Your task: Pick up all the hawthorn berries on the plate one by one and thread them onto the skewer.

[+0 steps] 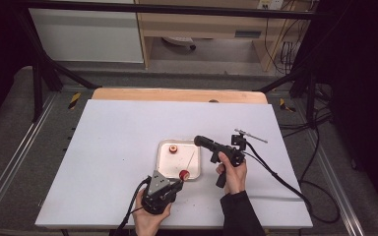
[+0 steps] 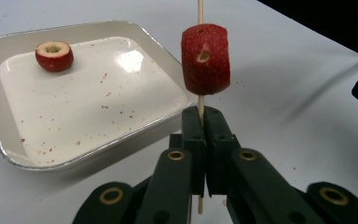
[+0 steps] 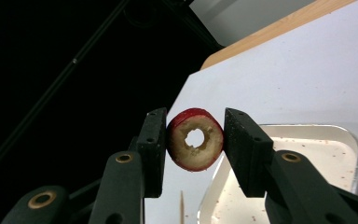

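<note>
My left gripper (image 2: 201,116) is shut on a thin wooden skewer (image 2: 199,11) that stands upright. A red cored fruit piece (image 2: 205,58) is threaded on the skewer just above the jaws. In the high view this left gripper (image 1: 178,181) sits at the tray's near edge, with the skewered piece (image 1: 184,174) over it. My right gripper (image 3: 193,135) is shut on a second red fruit ring (image 3: 196,139), whose hollow core faces the camera. From above, the right gripper (image 1: 199,140) hovers over the tray's right rim. A third fruit piece (image 2: 53,55) lies in the tray.
The white tray (image 1: 170,164) lies mid-table on a white board (image 1: 108,147) and is speckled with red crumbs (image 2: 88,107). A cable (image 1: 275,174) trails right from the right gripper. A wooden table edge (image 1: 177,94) lies beyond the board.
</note>
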